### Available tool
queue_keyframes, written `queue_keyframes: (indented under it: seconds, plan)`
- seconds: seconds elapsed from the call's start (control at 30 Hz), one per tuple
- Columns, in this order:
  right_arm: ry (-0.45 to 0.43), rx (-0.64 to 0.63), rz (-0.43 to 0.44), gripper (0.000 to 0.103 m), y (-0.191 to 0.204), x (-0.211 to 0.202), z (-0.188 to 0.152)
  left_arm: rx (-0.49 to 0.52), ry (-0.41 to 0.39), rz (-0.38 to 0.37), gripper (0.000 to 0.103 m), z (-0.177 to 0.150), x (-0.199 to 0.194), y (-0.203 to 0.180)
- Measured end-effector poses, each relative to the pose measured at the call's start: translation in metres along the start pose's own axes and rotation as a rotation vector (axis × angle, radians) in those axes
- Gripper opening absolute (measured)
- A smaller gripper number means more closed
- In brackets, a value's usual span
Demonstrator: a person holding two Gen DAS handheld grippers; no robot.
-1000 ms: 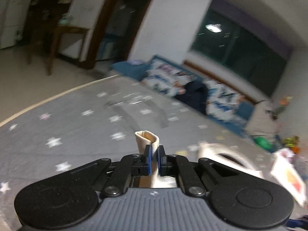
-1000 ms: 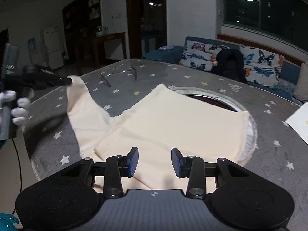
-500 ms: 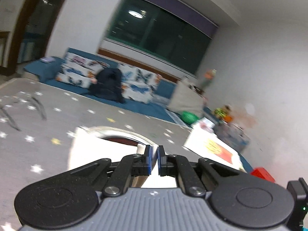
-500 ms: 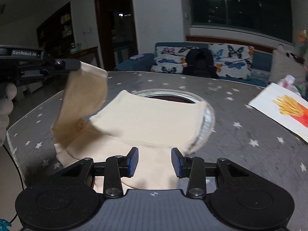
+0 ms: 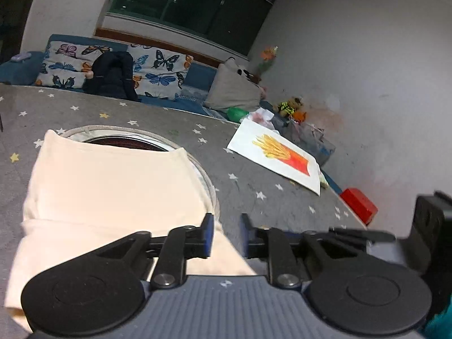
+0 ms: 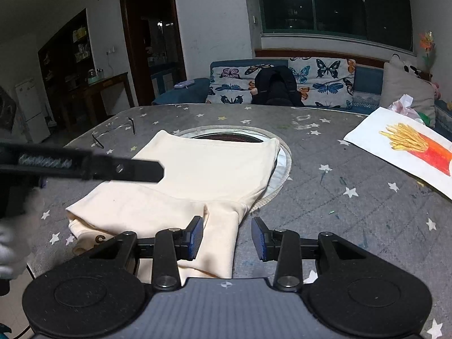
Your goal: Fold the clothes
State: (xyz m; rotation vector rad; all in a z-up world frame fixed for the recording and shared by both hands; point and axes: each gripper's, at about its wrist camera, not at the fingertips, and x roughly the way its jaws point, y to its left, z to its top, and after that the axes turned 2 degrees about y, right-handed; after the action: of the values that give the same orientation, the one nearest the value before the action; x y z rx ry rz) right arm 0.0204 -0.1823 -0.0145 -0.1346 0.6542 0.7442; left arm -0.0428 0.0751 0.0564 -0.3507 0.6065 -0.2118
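A cream garment (image 6: 197, 180) lies folded on the grey star-patterned table (image 6: 353, 217); it also shows in the left wrist view (image 5: 113, 186). A sleeve (image 6: 219, 243) lies folded across its near edge. My left gripper (image 5: 225, 237) is open and empty above the garment's near right edge. In the right wrist view it (image 6: 135, 170) reaches in from the left, over the garment. My right gripper (image 6: 227, 237) is open and empty, just above the near edge with the sleeve under its left finger.
A round inset (image 6: 285, 163) in the table lies partly under the garment. A french-fries drawing (image 6: 406, 147) lies at the right, glasses (image 6: 113, 132) at the far left. A red block (image 5: 358, 204) sits off the table's right edge. A sofa (image 6: 282, 84) stands behind.
My left gripper carried the sleeve across over the garment, then opened and let it go. The sleeve now lies flat. My right gripper stayed open and shifted slightly right.
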Motion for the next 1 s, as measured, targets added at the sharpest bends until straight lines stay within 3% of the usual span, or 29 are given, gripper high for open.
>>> queue_keyframes:
  seconds: [0.1, 0.2, 0.33, 0.47, 0.7, 0.83, 0.9, 1.0]
  plan:
    - [0.005, -0.008, 0.01, 0.041, 0.004, 0.003, 0.001, 0.026, -0.028, 0.051, 0.032, -0.007, -0.019, 0.012]
    - [0.018, -0.014, 0.035, 0.041, 0.01, 0.009, 0.003, 0.035, -0.053, 0.172, 0.035, -0.016, -0.041, 0.035]
    - [0.044, -0.016, 0.071, 0.041, 0.019, 0.022, 0.003, 0.021, -0.044, 0.326, 0.037, -0.035, -0.07, 0.069]
    - [0.084, 0.002, 0.095, 0.04, 0.024, 0.04, 0.001, 0.0, -0.025, 0.413, 0.043, -0.052, -0.093, 0.091]
    - [0.136, -0.002, 0.094, 0.038, 0.03, 0.055, -0.005, 0.008, 0.013, 0.413, 0.044, -0.069, -0.091, 0.097]
    - [0.148, -0.006, 0.095, 0.024, 0.033, 0.056, -0.005, 0.024, 0.019, 0.391, 0.043, -0.072, -0.079, 0.096]
    - [0.153, -0.006, 0.088, 0.022, 0.033, 0.056, -0.006, 0.028, 0.018, 0.39, 0.036, -0.073, -0.074, 0.096]
    - [0.153, -0.001, 0.082, 0.015, 0.033, 0.056, -0.006, 0.036, 0.013, 0.388, 0.016, -0.074, -0.069, 0.096]
